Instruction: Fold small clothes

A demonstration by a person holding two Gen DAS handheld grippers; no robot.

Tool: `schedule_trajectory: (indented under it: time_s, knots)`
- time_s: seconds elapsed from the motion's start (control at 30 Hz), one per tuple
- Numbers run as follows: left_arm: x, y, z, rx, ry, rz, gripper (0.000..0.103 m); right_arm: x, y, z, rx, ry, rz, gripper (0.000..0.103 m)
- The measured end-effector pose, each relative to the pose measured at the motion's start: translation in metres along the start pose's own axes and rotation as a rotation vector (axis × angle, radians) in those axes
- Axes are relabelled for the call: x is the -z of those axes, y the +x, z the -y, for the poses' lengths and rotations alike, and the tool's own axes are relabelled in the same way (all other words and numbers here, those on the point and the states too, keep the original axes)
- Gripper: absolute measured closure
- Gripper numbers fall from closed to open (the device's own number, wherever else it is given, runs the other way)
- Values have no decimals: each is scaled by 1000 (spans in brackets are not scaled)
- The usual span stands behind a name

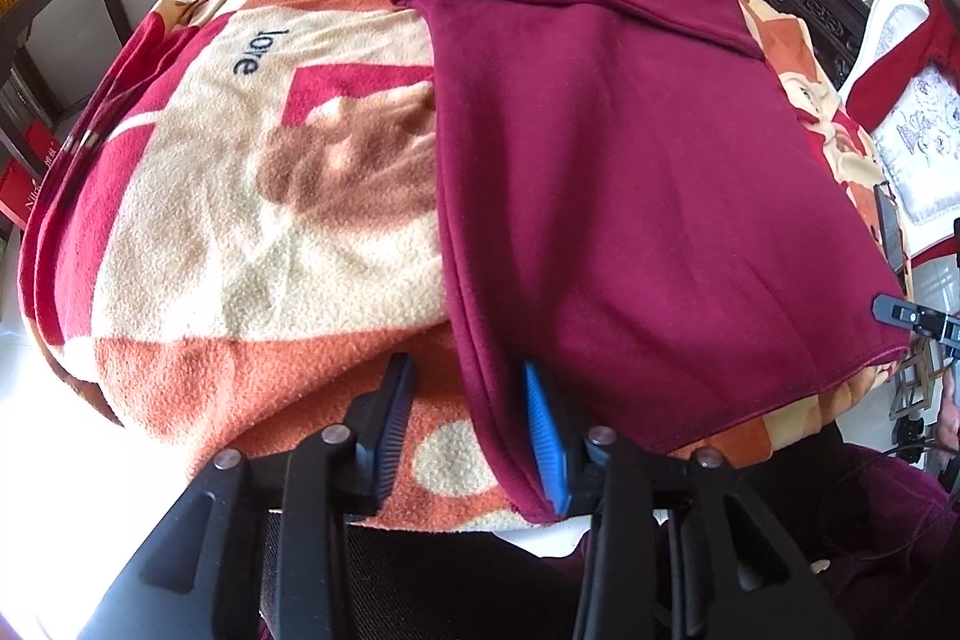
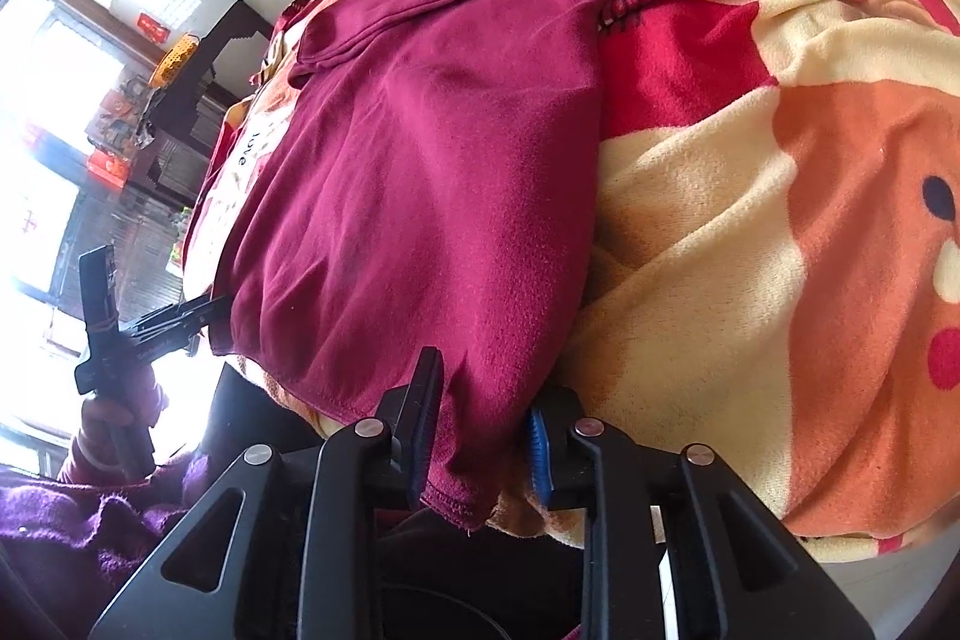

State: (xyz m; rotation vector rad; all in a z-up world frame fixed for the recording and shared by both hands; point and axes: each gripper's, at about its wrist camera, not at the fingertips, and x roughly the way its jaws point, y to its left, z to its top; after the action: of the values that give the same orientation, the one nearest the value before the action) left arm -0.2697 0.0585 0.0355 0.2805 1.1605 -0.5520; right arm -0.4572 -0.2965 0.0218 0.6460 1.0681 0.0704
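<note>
Fleece blanket (image 1: pixel 228 196) covers my whole surface, maroon shirt (image 1: pixel 630 196) folded flat on it. My left gripper (image 1: pixel 474 430) stands parted, near corner hiding one pad. My right gripper (image 2: pixel 477 436) seems lightly closed on the hem; contact is hidden.

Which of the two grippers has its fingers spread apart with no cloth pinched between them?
The left gripper: its fingers stand apart beside the maroon garment, only the blue pad touching its edge. The right gripper has the garment's corner between its closer fingers.
</note>
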Motion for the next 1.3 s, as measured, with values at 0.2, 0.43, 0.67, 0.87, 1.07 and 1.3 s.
schedule_trajectory:
  time_s: [0.2, 0.43, 0.67, 0.87, 1.07, 1.3]
  knots:
    - [0, 2, 3, 4, 8, -12, 58, -1, 1, -1, 4, -7, -6, 95]
    - [1, 5, 1, 51, -16, -38, 56, -1, 1, -2, 1, -9, -10, 95]
    - [3, 7, -7, 99, -70, -60, 56, -1, 1, -3, -3, -18, -6, 95]
    - [3, 8, -2, 131, -49, -69, 90, -1, -5, -11, 22, -78, 14, 103]
    - [-13, -11, -5, 204, -66, -23, 96, -15, -21, -21, -34, -101, 89, 103]
    - [-62, -46, -21, 297, -112, 108, 96, -54, -32, -20, -80, -91, 167, 103]
